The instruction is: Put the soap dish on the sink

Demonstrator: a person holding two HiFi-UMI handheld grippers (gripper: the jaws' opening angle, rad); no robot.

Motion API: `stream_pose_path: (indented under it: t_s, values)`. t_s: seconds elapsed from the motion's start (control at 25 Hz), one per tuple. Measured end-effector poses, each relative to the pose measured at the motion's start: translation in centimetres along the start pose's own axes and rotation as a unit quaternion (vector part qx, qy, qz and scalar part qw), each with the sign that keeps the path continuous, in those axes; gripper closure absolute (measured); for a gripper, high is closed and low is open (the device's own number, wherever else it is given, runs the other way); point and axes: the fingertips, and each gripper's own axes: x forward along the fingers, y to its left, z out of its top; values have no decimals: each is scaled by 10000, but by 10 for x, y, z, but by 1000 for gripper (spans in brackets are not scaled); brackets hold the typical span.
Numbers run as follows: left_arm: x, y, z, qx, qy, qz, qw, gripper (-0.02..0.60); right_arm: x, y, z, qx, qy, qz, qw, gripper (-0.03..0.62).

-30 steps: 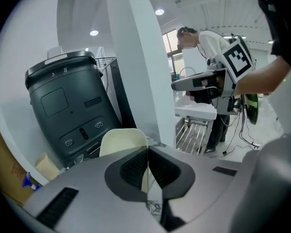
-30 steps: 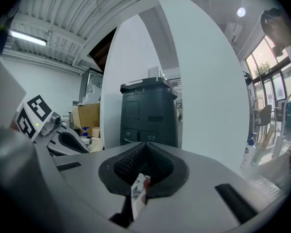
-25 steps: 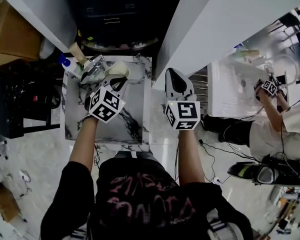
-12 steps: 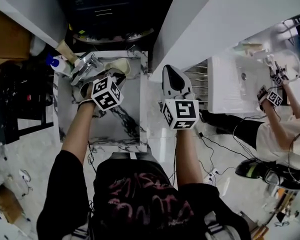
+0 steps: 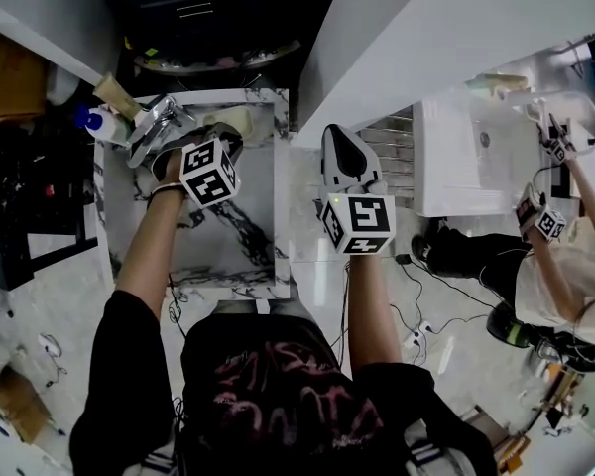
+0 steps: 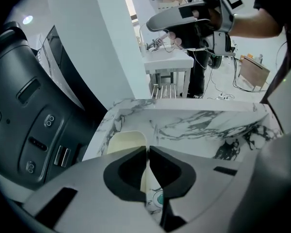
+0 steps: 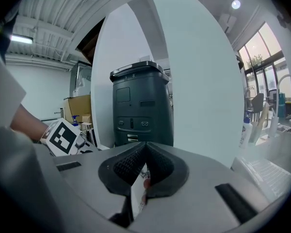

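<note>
Jaws of the left gripper (image 6: 147,152) pinched the soap dish (image 6: 123,142) rim over the sink (image 6: 203,127); the right gripper (image 7: 145,147) was closed, empty. That thin pinch could slip, dropping it.

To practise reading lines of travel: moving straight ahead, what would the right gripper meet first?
The right gripper would likely meet the dark grey unit first, between white panels; depth unclear.
</note>
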Motion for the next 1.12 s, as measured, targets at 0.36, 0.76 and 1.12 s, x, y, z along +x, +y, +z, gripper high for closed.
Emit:
stream_pose_path:
  t_s: [0.36, 0.76, 1.12]
  values:
    - [4, 4, -1, -134, -7, 107, 9999, 548, 0, -1, -6, 81, 49, -53, 9999, 579]
    - [-9, 7, 3, -347, -42, 352, 9988, 548, -9, 4, -2, 78, 6, -10, 10000, 579]
    - [-45, 4, 20, -646, -350, 770, 9943, 548, -25, 9, 9, 81, -120, 53, 9999, 579]
